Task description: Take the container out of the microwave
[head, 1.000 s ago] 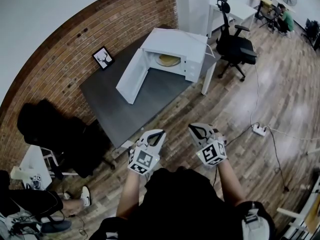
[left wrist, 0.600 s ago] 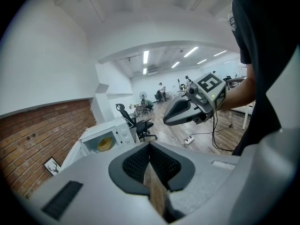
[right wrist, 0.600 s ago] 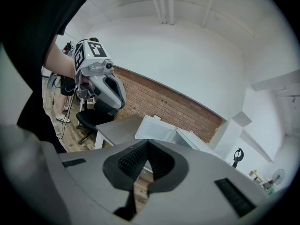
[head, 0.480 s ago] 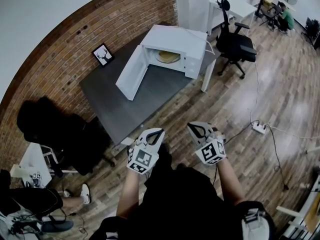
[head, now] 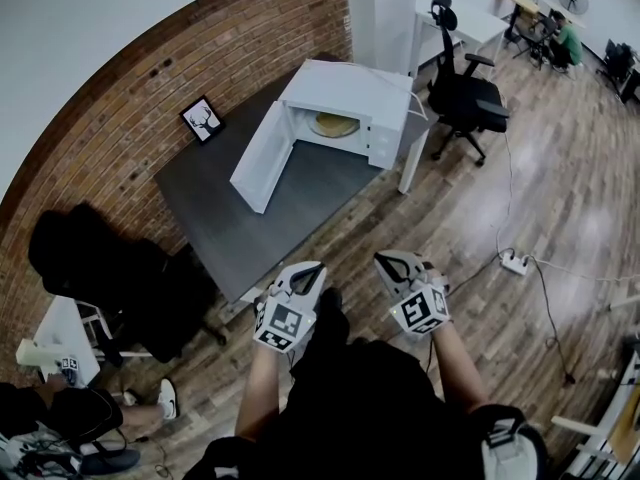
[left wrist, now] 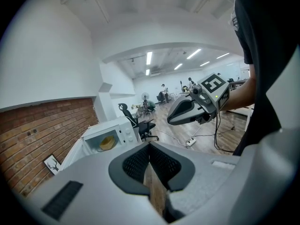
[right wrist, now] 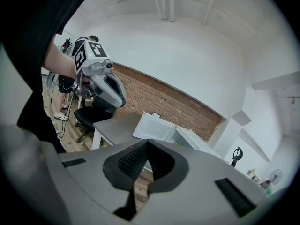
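Observation:
A white microwave (head: 345, 96) stands on the dark grey table (head: 240, 208) with its door (head: 262, 158) swung wide open. Inside lies a yellowish container (head: 333, 123), which also shows small in the left gripper view as the container (left wrist: 107, 142). Both grippers hang over the wooden floor close to the person's body, well short of the table. My left gripper (head: 313, 267) is shut with nothing in it. My right gripper (head: 387, 259) is shut and empty too. Each one appears in the other's view: right gripper (left wrist: 177, 117), left gripper (right wrist: 115, 93).
A black office chair (head: 466, 90) stands right of the table, and a dark chair (head: 120, 273) at its left end. A small framed picture (head: 203, 118) leans on the brick wall. A power strip (head: 516, 261) with cable lies on the floor.
The head view has drifted a little, so the table and microwave sit slightly lower left. Both grippers stay shut in about the same place before the body.

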A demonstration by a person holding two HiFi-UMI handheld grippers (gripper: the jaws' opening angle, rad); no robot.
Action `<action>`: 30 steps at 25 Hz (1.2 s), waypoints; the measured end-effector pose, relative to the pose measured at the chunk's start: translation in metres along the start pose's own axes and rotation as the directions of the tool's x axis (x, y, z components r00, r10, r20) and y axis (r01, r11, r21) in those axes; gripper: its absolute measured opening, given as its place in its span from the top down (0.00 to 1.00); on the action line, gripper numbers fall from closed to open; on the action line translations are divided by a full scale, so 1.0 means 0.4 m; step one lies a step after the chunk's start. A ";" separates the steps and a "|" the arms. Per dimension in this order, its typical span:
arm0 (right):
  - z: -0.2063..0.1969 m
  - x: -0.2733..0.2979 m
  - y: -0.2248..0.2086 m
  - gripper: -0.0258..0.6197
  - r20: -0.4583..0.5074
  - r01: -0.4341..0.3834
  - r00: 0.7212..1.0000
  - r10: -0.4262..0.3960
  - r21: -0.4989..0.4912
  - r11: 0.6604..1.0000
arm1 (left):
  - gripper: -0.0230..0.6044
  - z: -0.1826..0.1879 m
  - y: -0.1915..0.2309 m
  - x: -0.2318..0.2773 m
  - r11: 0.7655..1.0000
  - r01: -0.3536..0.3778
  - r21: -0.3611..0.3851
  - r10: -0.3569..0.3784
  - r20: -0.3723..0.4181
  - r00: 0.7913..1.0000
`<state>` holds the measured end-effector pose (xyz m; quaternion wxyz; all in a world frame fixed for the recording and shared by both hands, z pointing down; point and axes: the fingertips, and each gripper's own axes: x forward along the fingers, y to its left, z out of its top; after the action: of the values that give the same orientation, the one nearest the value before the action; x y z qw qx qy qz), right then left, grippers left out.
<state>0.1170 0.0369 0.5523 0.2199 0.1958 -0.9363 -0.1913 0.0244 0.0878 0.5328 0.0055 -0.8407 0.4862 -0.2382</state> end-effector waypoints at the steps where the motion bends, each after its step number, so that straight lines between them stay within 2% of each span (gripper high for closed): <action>1: -0.003 0.007 -0.006 0.96 -0.004 0.000 1.000 0.000 0.000 1.000 | 0.96 -0.001 0.007 0.007 1.000 0.000 0.001 0.000 0.001 1.000; 16: -0.005 0.213 -0.151 0.96 -0.037 0.014 0.999 -0.014 -0.008 1.000 | 0.96 -0.023 0.253 0.130 1.000 0.001 -0.023 -0.001 0.012 1.000; 30: -0.050 0.396 -0.288 0.96 -0.087 0.057 0.995 -0.054 0.027 0.998 | 0.96 -0.032 0.427 0.317 0.994 0.105 -0.009 -0.105 0.010 0.994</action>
<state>0.0285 -0.1379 0.5711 0.2516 0.2330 -0.9230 -0.1748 -0.0676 -0.1034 0.5532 -0.0087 -0.8663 0.4423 -0.2321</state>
